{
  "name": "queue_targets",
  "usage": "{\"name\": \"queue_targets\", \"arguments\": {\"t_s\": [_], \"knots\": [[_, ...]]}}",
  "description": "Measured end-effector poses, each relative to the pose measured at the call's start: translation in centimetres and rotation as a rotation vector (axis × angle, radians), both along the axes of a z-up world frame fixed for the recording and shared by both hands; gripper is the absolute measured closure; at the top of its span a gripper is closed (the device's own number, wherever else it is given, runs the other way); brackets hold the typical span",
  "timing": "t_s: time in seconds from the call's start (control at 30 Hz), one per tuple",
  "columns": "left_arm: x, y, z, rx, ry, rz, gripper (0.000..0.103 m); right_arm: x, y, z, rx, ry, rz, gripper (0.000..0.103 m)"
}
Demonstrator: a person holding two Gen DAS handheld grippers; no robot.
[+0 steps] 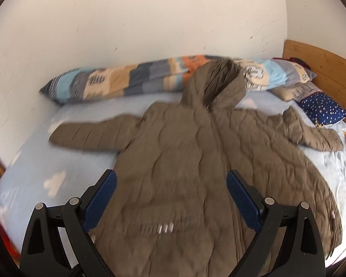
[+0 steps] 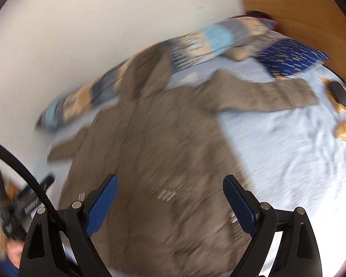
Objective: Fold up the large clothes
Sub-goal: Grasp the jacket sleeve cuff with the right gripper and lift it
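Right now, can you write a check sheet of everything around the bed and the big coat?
Surface: bed, light blue sheet with white clouds.
Job's things: brown hooded coat lies flat, sleeves spread, unfolded.
Clutter: patchwork duvet roll; starry blue pillow; blurred dark and orange things.
Grippers: left gripper and right gripper open above the coat.
Cables: black cable.
Surroundings: white wall, wooden headboard.

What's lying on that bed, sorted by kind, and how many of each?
Jackets: 1, the brown hooded jacket spread flat, sleeves out.
Patchwork bolsters: 1, the long patchwork bolster along the wall.
Small pillows: 2, the starry blue pillow and a pale patterned pillow behind it.
Total: 4. Small blurred items at the bed's right edge are not counted.
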State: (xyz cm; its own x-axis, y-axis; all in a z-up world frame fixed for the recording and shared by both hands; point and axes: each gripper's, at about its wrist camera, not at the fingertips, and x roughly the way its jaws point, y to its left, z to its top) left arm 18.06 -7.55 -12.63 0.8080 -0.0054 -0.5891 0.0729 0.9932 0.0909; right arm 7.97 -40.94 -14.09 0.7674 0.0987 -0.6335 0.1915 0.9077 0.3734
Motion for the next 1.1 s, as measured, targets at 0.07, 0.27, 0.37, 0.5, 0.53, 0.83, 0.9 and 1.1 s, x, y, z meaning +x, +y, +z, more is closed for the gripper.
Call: {"name": "queue_targets", "arguments": {"t_s": [0.07,0.27,0.37,0.5,0.53,0.83,0.9,1.1], "knots": [[1.2,-0.1,-0.7,-0.004,-0.002,0.001,0.007,0.6,-4.7,0.6,0.060,-0.018,-0.081,0.008],[4.3,1.3,-2.8,-0.141,0.133,0.001,0.008,3.5,-19.3,-1.6,0.191,0.015,-0.317,0.008],[6.9,2.3,-2.6,-0.209,0.174,0.028,0.008,5.6,-24.9,-3.4,0.257,0.029,-0.390,0.009],[11.0,3.3,-4.5,-0.210,0.239,0.088,0.008,7.8,-30.6,-6.4,0.348,0.031,-0.480,0.011],[11.5,3.5,-4.8,-0.200,0.237,0.098,0.008,8.3,-31.7,-7.2,0.375,0.032,-0.499,0.011],[14.3,3.2,-6.5,-0.159,0.195,0.113,0.008,12.6,-38.1,-12.3,0.424,0.099,-0.582,0.029],[14.4,3.0,-6.7,-0.152,0.184,0.109,0.008,13.1,-38.7,-13.3,0.424,0.109,-0.588,0.036],[14.1,2.2,-7.0,-0.143,0.170,0.084,0.008,13.7,-40.3,-14.7,0.417,0.106,-0.610,0.061]]}}
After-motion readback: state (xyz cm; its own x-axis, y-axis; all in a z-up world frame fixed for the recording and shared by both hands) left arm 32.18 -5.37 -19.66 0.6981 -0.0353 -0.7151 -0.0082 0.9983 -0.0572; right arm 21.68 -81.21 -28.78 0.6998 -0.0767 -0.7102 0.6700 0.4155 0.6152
